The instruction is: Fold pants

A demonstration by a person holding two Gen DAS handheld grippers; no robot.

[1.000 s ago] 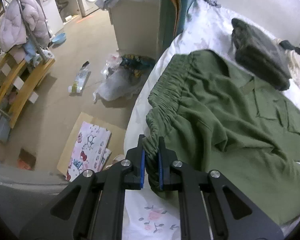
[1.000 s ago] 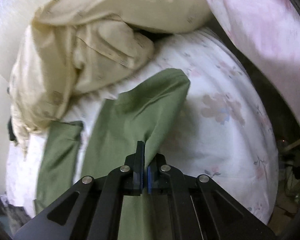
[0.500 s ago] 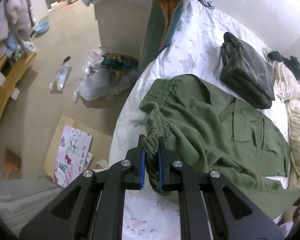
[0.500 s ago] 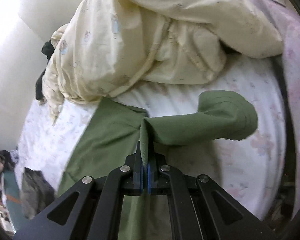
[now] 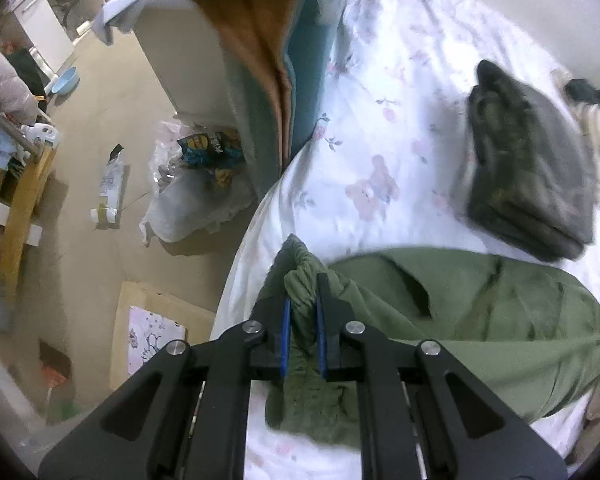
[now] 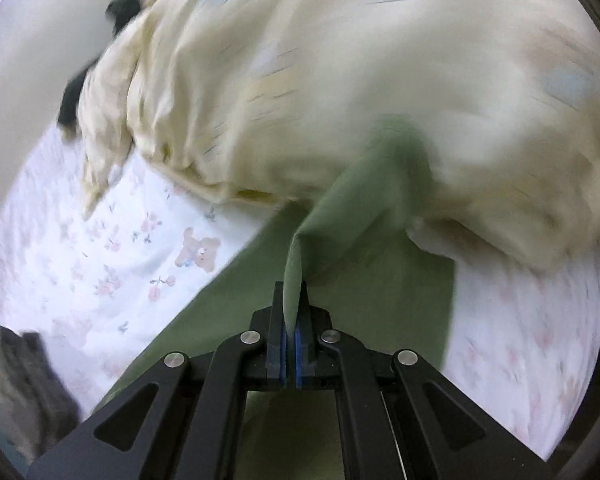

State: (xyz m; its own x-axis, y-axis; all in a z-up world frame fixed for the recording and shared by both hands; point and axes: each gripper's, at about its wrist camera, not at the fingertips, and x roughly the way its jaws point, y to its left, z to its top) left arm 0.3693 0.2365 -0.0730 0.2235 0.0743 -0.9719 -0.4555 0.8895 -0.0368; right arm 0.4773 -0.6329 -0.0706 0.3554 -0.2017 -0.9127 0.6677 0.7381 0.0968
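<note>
Olive green pants (image 5: 480,320) lie across a bed with a white floral sheet (image 5: 380,160). My left gripper (image 5: 301,312) is shut on the gathered elastic waistband at the bed's left edge. My right gripper (image 6: 291,304) is shut on a thin fold of a pant leg (image 6: 364,216), which is lifted and runs toward the cream duvet (image 6: 340,80). The leg's far end is blurred against the duvet.
A folded dark grey garment (image 5: 528,160) lies on the bed beyond the pants, also at the lower left of the right wrist view (image 6: 24,392). A teal and orange blanket (image 5: 260,60) hangs at the bedside. Bags and litter (image 5: 196,184) lie on the floor.
Both grippers have swung with the pants in hold. The waistband has been drawn toward me, bunching the pants, and the leg has been carried up against the duvet.
</note>
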